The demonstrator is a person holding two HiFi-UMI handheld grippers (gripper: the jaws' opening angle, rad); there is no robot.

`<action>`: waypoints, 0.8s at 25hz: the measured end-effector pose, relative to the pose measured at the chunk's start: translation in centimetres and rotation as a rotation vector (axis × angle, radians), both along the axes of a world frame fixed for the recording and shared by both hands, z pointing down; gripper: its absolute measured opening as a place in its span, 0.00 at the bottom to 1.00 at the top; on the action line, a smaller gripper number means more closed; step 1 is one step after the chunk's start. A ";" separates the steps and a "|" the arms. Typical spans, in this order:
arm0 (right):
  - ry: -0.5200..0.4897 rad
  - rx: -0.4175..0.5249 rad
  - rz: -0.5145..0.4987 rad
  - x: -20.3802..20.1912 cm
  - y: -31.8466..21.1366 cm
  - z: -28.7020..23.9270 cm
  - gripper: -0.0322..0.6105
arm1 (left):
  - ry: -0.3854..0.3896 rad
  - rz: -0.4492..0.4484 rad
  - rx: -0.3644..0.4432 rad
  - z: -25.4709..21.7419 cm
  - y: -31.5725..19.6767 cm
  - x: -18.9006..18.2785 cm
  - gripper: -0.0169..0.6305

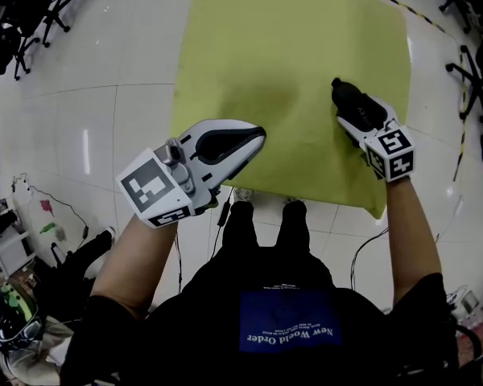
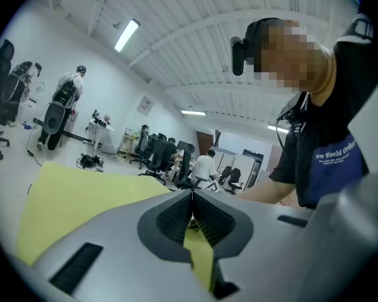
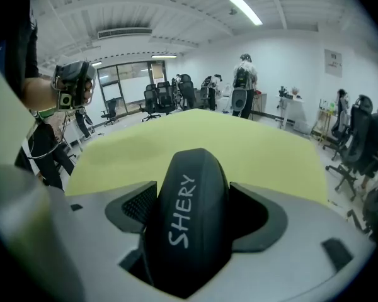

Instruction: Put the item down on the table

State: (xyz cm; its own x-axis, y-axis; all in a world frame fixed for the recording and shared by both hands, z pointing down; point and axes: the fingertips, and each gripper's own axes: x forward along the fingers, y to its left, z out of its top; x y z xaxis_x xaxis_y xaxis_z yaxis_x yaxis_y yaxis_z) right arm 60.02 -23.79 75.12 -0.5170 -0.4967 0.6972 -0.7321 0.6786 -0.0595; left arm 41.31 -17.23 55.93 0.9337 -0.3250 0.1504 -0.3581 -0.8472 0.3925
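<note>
place: open office-lab | evidence: office chairs (image 2: 157,153), strip lights (image 2: 126,35), tiled floor (image 1: 80,119)

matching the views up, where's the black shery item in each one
Head view: black item right of centre, poking forward from the right tool.
Left gripper view: not in it.
Right gripper view: bottom centre, held between the tool's jaws.
Shared landmark: the yellow-green table, in all three.
</note>
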 end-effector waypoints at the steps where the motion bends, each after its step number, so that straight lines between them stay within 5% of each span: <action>1: 0.005 -0.003 -0.004 -0.1 0.0 0.1 0.58 | 0.001 0.000 -0.004 0.2 0.1 -0.1 0.03; 7: -0.003 -0.036 -0.003 0.9 -0.1 0.7 0.64 | -0.005 -0.001 -0.012 0.5 0.9 0.6 0.03; 12: -0.038 0.029 0.022 1.1 -0.5 -1.9 0.67 | -0.001 -0.021 0.003 -0.7 1.4 -0.3 0.03; 20: -0.222 0.241 0.091 0.3 0.1 -16.0 0.67 | 0.030 -0.054 0.075 -6.7 3.0 -2.6 0.03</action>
